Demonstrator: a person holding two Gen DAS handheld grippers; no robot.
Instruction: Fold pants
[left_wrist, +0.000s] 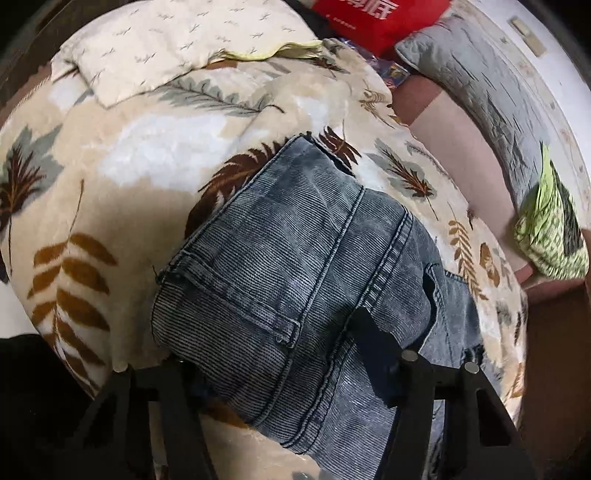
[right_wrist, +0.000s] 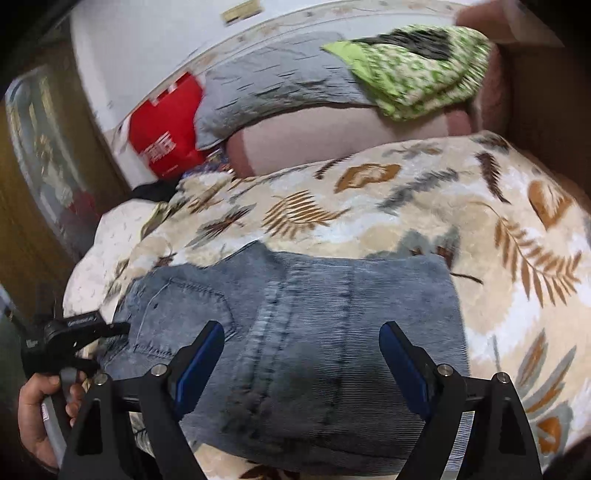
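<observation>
Blue-grey denim pants (left_wrist: 295, 258) lie folded into a compact stack on a leaf-print blanket (left_wrist: 110, 184). In the left wrist view my left gripper (left_wrist: 273, 354) sits at the near edge of the stack, its fingers (left_wrist: 373, 343) wide apart with denim bunched between them; one finger is hidden under the cloth. In the right wrist view the pants (right_wrist: 295, 314) fill the middle, and my right gripper (right_wrist: 299, 350) hovers over them, open and empty, blue pads (right_wrist: 402, 362) apart. The left gripper (right_wrist: 92, 328) shows at the pants' left edge.
A cream pillow (left_wrist: 177, 44) lies at the blanket's far end. A red bag (left_wrist: 373, 18), a grey quilt (left_wrist: 480, 85) and a green patterned cloth (left_wrist: 550, 229) lie to the right on a pink mattress (left_wrist: 461, 147). A wooden cabinet (right_wrist: 33, 184) stands to the left.
</observation>
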